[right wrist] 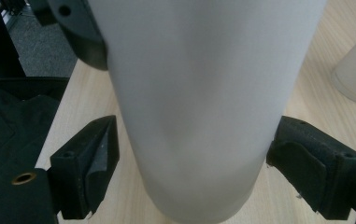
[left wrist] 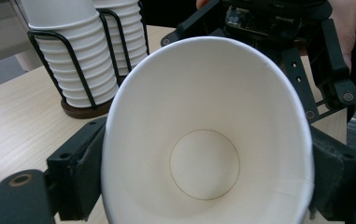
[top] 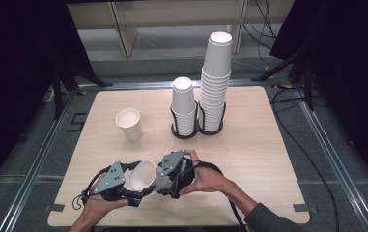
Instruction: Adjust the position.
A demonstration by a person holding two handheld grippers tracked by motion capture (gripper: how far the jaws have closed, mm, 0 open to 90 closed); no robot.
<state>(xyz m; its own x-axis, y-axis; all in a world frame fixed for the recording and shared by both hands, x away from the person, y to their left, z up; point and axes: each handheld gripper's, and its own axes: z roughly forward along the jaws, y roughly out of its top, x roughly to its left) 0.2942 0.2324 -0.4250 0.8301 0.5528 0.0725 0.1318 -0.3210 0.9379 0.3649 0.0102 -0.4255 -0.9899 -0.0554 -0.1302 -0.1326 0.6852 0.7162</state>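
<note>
Two loose paper cups (top: 144, 175), two cup stacks (top: 183, 108), two grippers (top: 138, 186)

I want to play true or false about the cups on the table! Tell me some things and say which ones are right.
1. A paper cup is held between the two grippers. True.
2. The left gripper has its jaws against the held cup. True.
3. The right gripper squeezes the cup tightly. False: there is a gap between its jaws and the cup.
4. The rack holds two stacks of cups. True.
5. Both stacks are the same height. False: the right stack is taller than the left stack.
6. The loose cup on the table lies on its side. False: it stands upright, mouth up.
</note>
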